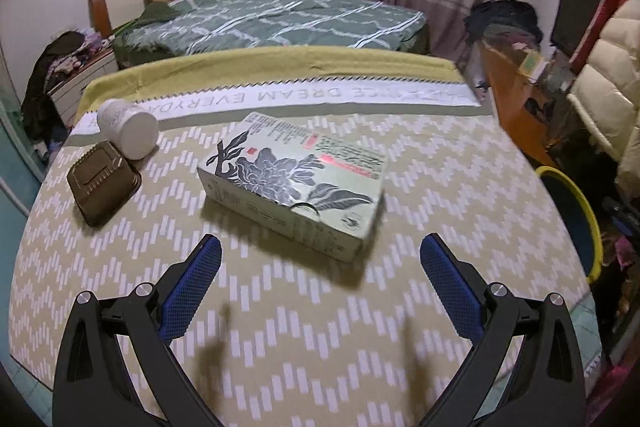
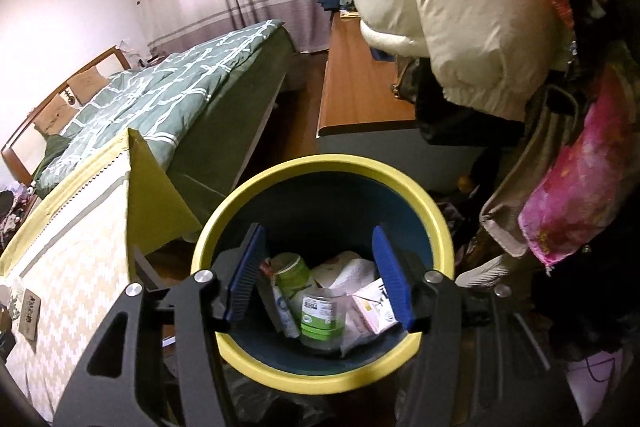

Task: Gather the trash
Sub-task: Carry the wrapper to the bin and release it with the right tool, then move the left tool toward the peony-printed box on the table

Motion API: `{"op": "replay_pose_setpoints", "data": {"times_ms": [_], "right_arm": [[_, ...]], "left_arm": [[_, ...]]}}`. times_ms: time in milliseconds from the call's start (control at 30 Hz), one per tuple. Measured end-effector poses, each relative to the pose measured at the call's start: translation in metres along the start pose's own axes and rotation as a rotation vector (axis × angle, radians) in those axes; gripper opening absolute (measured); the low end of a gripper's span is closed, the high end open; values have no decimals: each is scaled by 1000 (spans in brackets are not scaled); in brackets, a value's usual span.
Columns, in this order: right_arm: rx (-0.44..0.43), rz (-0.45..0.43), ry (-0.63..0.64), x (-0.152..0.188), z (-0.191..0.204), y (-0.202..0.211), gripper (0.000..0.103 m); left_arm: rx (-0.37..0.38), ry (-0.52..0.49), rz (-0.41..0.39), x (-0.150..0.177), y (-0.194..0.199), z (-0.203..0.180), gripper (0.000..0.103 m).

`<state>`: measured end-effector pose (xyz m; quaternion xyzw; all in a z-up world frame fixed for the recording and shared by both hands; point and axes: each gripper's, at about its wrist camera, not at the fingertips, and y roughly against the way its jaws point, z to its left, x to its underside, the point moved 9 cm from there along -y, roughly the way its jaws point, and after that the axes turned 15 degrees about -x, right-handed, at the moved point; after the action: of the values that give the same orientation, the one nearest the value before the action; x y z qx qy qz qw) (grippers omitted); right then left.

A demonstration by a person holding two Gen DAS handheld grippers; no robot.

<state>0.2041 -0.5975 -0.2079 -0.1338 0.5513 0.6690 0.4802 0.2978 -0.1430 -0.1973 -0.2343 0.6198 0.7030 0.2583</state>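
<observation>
My left tool (image 1: 320,259) hung open over the bench (image 1: 280,327) near the box (image 1: 296,183); my right tool (image 2: 318,267) stood open, empty, above the bin (image 2: 320,375)

Cardboard box (image 1: 296,183) matt printed; tablecloth (image 1: 280,327) woven cloth; bin (image 2: 320,171) smooth plastic; tray (image 1: 103,183) glossy brown plastic.

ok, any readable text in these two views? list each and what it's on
"DREAM EVERYDAY": white band of the tablecloth, seen upside down; the letters beyond it are blurred.
Box: print too small to read.
Cup: marking unreadable.
Bottle and carton in the bin: labels too blurred.
</observation>
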Motion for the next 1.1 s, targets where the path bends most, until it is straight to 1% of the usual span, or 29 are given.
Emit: {"op": "replay_pose_setpoints", "data": {"times_ms": [133, 333, 433, 600, 733, 800, 900, 933, 1000, 1100], "right_arm": [[-21, 6, 1, 0, 5, -5, 54], [-46, 18, 7, 1, 15, -10, 54], [-55, 17, 10, 2, 19, -9, 54], [-62, 12, 15, 2, 25, -5, 54], [-71, 8, 28, 2, 34, -3, 54], [-78, 9, 37, 3, 40, -3, 54], [-92, 14, 50, 4, 50, -5, 54], [-97, 15, 56, 4, 54, -5, 54], [-103, 16, 64, 5, 59, -5, 54], [-111, 17, 76, 5, 69, -6, 54]], "left_arm": [[-33, 1, 33, -3, -17, 1, 98], [-60, 5, 64, -4, -34, 7, 98], [-57, 15, 80, -4, -41, 13, 98], [-65, 19, 82, -6, -47, 27, 98], [-101, 41, 75, -1, -43, 59, 98], [-139, 72, 72, 1, -41, 83, 98], [-217, 152, 76, 0, -44, 135, 98], [-225, 167, 77, 0, -44, 144, 98], [-215, 197, 65, -2, -39, 157, 98], [-156, 194, 35, -10, -29, 149, 98]]}}
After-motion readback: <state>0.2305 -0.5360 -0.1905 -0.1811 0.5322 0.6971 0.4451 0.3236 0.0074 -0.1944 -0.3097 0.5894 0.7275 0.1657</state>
